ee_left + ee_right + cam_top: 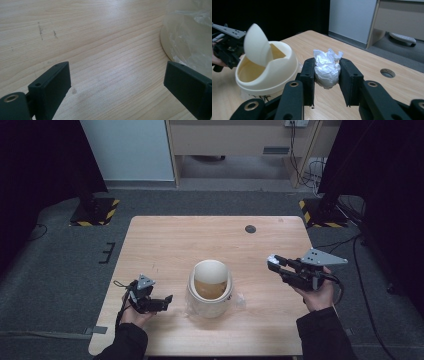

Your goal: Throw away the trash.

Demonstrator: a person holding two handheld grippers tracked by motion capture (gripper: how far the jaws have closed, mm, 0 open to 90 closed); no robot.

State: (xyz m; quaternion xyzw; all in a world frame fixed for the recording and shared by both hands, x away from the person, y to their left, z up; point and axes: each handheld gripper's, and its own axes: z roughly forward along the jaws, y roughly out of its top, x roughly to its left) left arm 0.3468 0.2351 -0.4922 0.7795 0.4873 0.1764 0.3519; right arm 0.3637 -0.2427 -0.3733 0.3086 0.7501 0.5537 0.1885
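Note:
A cream round bin [210,290] with a swing lid [257,45] tipped open stands near the table's front middle, with clear plastic under its base [190,37]. My right gripper [274,262], held above the table to the bin's right, is shut on a crumpled white paper ball [326,67]. Left of the bin, my left gripper [168,300] sits low over the wood. Its jaws are wide apart with nothing between them, and they point toward the bin's base.
The wooden table [165,245] has a round cable hole [250,228] at the back right. Dark stands with yellow-black bases [95,211] flank the far corners. Grey carpet surrounds the table.

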